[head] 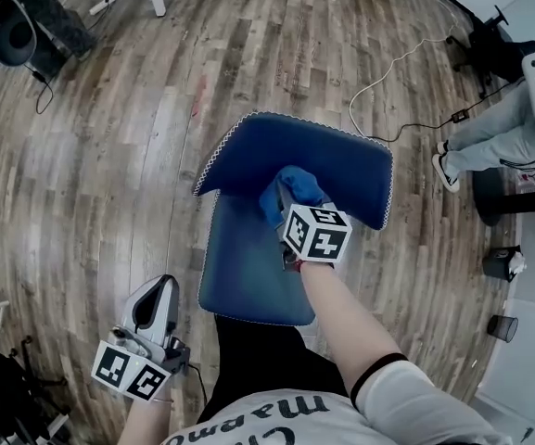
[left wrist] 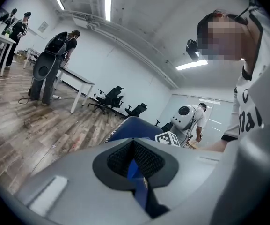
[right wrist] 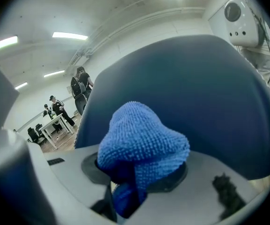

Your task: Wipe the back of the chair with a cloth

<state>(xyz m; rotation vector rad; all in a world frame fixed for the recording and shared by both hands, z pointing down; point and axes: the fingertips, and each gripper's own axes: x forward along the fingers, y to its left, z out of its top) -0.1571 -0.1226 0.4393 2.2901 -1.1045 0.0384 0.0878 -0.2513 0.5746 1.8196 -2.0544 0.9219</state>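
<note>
Cloth (right wrist: 142, 149) clamped in my right hand-held gripper (head: 287, 208), at chair back (head: 341, 170), centre frame. Left hand-held gripper (head: 159, 297) closed, empty. Risk: bunched wad slips out under wiping drag.

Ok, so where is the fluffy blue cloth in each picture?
Head view: the blue cloth is mid-picture, pinched in the right claw against the chair back.
Left gripper view: no cloth to be seen; the chair back shows near the centre.
Right gripper view: the cloth fills the lower middle, gripped by the right claw, with the chair back behind.
Shared landmark: the dark blue chair back.
</note>
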